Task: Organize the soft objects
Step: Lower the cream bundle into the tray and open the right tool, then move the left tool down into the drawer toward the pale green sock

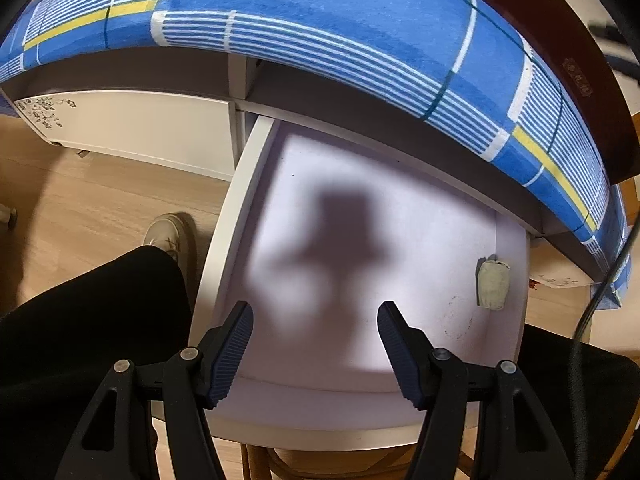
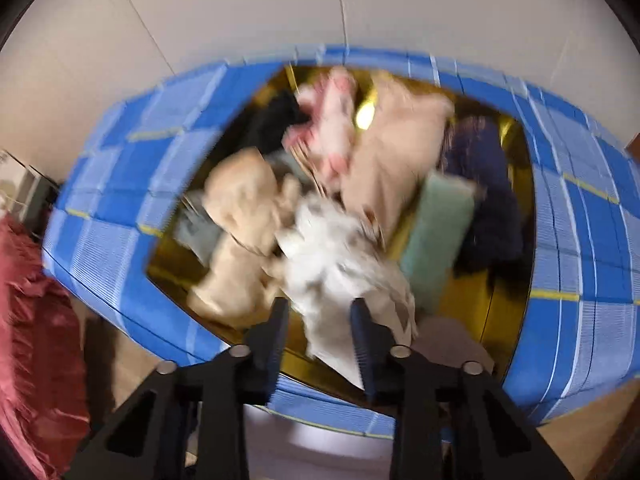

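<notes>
In the right wrist view, which is blurred, my right gripper [image 2: 318,316] is shut on a white soft cloth-like item [image 2: 332,256] above a gold tray [image 2: 472,312]. The tray holds a pile of soft things: a cream plush [image 2: 244,216], a pink plush [image 2: 334,128], a beige cushion [image 2: 392,152], a mint-green piece [image 2: 436,232] and a dark navy one [image 2: 488,200]. My left gripper [image 1: 316,316] stands open, with nothing between its fingers, over an open white drawer [image 1: 236,216]. A small grey-green bundle [image 1: 493,286] lies at the drawer's right side.
A blue plaid tablecloth [image 1: 340,12] covers the tabletop above the drawer and surrounds the tray [image 2: 120,168]. A person's black trouser leg [image 1: 92,320] and pale shoe [image 1: 168,232] are left of the drawer on the wooden floor. Red fabric [image 2: 32,320] hangs at the far left.
</notes>
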Motion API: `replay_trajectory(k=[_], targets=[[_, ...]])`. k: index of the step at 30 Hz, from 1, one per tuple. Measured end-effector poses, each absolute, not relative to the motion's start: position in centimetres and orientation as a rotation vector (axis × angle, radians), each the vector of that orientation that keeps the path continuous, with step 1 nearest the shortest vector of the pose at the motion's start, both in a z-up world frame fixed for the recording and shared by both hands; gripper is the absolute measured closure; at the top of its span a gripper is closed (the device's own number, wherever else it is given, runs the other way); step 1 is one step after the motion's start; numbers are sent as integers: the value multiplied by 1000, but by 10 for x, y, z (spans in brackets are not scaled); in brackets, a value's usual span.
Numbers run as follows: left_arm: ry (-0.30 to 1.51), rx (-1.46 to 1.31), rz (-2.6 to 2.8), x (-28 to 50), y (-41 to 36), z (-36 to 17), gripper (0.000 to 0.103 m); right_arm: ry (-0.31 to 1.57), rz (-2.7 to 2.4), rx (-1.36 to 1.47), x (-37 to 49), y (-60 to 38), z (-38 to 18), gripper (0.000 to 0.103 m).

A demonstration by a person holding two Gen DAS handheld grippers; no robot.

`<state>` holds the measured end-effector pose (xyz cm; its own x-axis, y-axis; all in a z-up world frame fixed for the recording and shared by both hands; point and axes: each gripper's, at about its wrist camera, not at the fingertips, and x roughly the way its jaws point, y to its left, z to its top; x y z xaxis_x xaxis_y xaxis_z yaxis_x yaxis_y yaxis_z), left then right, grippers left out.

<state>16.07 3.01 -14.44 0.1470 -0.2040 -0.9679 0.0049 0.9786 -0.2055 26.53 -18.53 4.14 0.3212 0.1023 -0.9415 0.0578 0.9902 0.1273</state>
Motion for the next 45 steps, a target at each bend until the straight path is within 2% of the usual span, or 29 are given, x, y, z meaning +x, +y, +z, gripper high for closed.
replay_trajectory(k=[5, 7, 16, 23, 31, 40, 45], targets=[[1418, -162, -139, 161, 31, -146, 38, 1250, 84, 258, 277, -193, 13, 77], [1418, -155, -140, 161, 30, -146, 38, 1236, 124, 288, 275, -197, 17, 74], [1425, -78, -152, 160, 15, -149, 38, 1037, 228, 256, 202, -229, 77, 73], [1410, -45, -160, 159, 10, -150, 38, 986, 228, 152, 138, -246, 84, 61], [1402, 39, -223, 155, -12, -154, 38, 1063, 97, 9, 89, -264, 42, 58], [1438, 156, -319, 140, -53, -175, 38, 1010, 21, 6, 69, -289, 11, 56], [1455, 184, -394, 134, -90, -187, 38, 1007, -33, -20, 69, -305, -8, 48]])
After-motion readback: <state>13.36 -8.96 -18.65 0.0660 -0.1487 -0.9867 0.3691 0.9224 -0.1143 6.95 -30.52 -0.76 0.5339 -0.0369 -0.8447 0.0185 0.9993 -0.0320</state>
